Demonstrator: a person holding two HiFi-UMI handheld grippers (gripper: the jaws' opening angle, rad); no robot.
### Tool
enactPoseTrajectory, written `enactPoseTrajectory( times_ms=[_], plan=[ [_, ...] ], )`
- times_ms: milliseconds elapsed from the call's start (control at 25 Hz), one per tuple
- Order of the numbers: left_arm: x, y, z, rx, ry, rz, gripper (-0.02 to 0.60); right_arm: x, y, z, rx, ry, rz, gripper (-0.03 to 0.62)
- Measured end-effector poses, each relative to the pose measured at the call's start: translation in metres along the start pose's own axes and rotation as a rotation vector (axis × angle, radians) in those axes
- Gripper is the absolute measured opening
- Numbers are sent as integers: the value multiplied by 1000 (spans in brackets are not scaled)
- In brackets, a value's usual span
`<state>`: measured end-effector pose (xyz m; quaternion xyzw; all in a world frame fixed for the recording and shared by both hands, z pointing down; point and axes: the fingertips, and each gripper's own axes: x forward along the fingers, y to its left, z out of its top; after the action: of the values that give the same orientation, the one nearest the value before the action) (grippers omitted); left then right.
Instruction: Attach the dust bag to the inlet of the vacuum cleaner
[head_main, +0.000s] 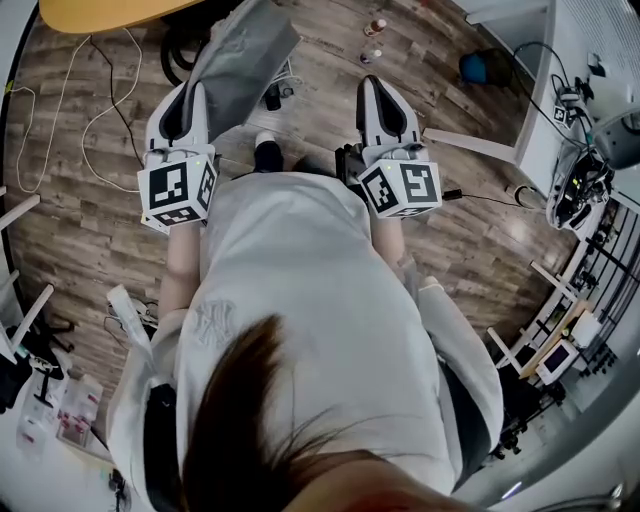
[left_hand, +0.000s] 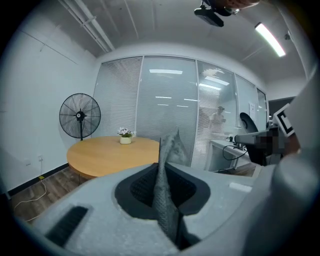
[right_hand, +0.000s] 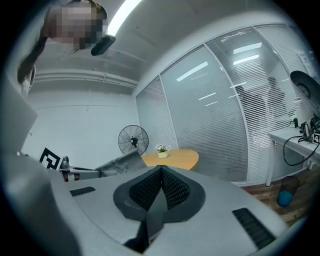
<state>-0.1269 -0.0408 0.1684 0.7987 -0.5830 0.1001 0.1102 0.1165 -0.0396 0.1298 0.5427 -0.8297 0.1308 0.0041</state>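
Bag location: the dust bag (head_main: 243, 60) is up off the wood floor (head_main: 90, 230), sticking out the far end of the left gripper (head_main: 195, 100), with the round table (head_main: 110, 12) further off to the left.
Left gripper: clamped on the bag. The pads pinch a fold at its near edge and the rest pokes out and up past the jaws.
Right gripper (head_main: 380, 100): jaws pressed together with nothing in them. It's alongside the left one and not touching the bag.
Vacuum: honestly can't spot it or its inlet in any view, so the bag isn't attached yet.
How the bag handles: looks like thin grey non-woven cloth, so my guess is light, floppy and not slippery. It'll sag and fold wherever it isn't held. Not fragile as such, but I wouldn't yank it.
Where to grab: one pinch at an edge seems fine for carrying. For fitting I'd go for the rim round the opening, which I can't make out from here. I'd have the second gripper take the other side to keep the mouth open.
Count: one bag, two grippers, one round table, one fan (left_hand: 80, 116), one flower pot (left_hand: 125, 136) on the table.
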Motion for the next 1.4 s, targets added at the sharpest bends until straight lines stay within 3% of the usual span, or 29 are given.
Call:
enactPoseTrajectory(
  times_ms=[320, 1400],
  plan=[
    [1, 22, -4, 10, 8, 13, 40, 14, 7, -2, 3, 14, -3, 2],
    [1, 18, 12, 16, -15, 108, 40, 53, -15, 29, -37, -4, 106, 2]
  ],
)
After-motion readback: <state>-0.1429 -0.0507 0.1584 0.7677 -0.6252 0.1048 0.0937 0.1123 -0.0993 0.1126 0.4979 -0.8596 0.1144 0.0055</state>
